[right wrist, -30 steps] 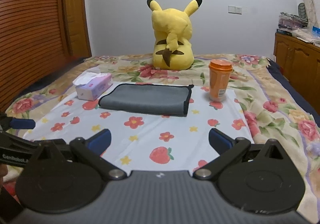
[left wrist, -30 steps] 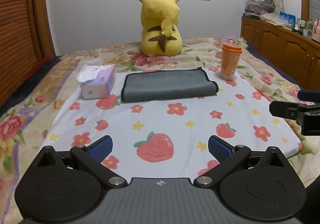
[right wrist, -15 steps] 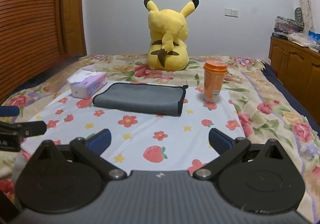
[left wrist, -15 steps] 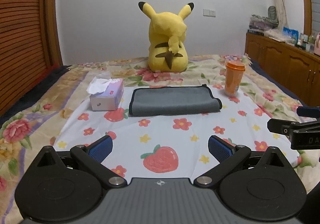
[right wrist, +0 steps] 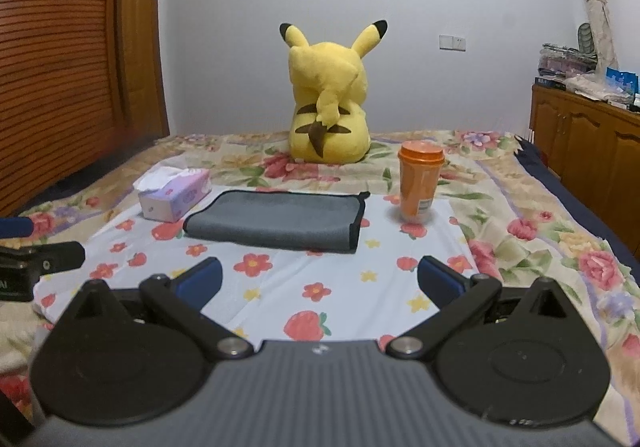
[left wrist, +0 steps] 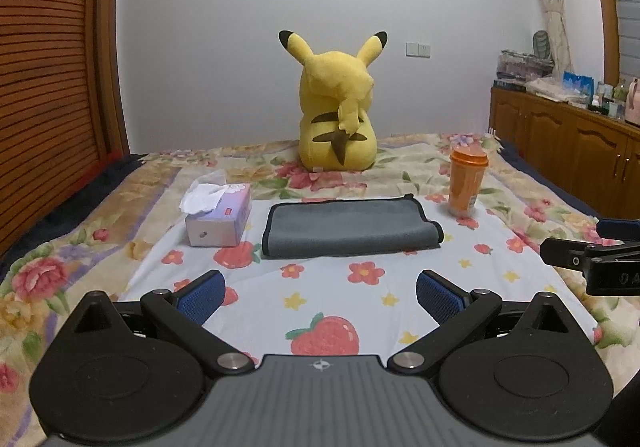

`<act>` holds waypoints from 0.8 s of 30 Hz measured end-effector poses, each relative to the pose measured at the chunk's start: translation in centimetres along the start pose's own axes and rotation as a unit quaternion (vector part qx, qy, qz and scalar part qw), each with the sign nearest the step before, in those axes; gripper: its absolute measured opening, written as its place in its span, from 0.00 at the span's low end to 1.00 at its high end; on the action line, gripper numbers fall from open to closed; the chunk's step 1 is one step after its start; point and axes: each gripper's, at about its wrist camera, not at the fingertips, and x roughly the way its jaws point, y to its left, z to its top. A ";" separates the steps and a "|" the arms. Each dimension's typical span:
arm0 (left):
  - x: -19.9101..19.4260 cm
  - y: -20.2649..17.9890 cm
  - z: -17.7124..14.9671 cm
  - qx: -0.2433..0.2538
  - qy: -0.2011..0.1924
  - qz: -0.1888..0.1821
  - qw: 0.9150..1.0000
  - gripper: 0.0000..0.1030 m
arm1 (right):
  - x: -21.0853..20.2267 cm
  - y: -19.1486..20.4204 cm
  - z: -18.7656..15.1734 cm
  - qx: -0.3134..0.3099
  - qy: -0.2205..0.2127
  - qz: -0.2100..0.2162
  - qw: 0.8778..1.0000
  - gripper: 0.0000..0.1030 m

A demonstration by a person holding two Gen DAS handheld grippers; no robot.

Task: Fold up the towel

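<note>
Left wrist view: left gripper (left wrist: 318,289) is hovering low over the bed sheet (left wrist: 340,299), jaws spread wide, nothing btwn the blue pads; it's sitting well short of the towel.
Right wrist view: right gripper (right wrist: 319,279) is doing the same, wide open and empty, level w/ the other one. Each is showing at the edge of the other's view, so they're side by side.
Towel: grey towel (left wrist: 352,229) is lying on the sheet mid-bed, looking already doubled over, rounded fold edge facing the grippers, black-trimmed end (right wrist: 356,221) at the right.
Why so: judging by the neat flat shape and both grippers being empty and apart from it, the fold is prob. done or one more fold is pending; can't tell which.
Neighbours: tissue box (left wrist: 219,219) is sitting just left of the towel, orange cup (left wrist: 466,183) near its right end, approx. framing the work area.
Backdrop: yellow plush toy (left wrist: 338,115) is sitting behind, back turned, well clear.
Risk: any reach to the right end is passing close to the cup; prob. easy to tip.
</note>
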 end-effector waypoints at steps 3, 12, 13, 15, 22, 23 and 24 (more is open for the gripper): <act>-0.1 0.0 0.0 0.001 -0.008 0.001 1.000 1.00 | -0.2 -0.1 0.1 0.002 -0.007 -0.002 1.000 1.00; -0.8 -0.2 0.1 0.012 -0.027 0.002 1.000 1.00 | -0.6 -0.4 0.1 0.014 -0.021 -0.006 1.000 1.00; -0.9 -0.2 0.1 0.013 -0.029 0.002 0.999 1.00 | -0.6 -0.4 0.2 0.015 -0.022 -0.006 1.000 1.00; -1.0 -0.2 0.1 0.014 -0.033 0.003 0.999 1.00 | -0.7 -0.4 0.1 0.015 -0.024 -0.008 1.000 1.00; -1.3 -0.3 0.3 0.015 -0.046 0.003 0.999 1.00 | -1.2 -0.5 0.1 0.015 -0.037 -0.012 0.999 1.00; -1.3 -0.3 0.3 0.015 -0.047 0.003 0.999 1.00 | -1.3 -0.5 0.2 0.015 -0.040 -0.012 0.999 1.00; -1.3 -0.3 0.3 0.014 -0.048 0.003 0.999 1.00 | -1.3 -0.6 0.2 0.016 -0.042 -0.013 0.999 1.00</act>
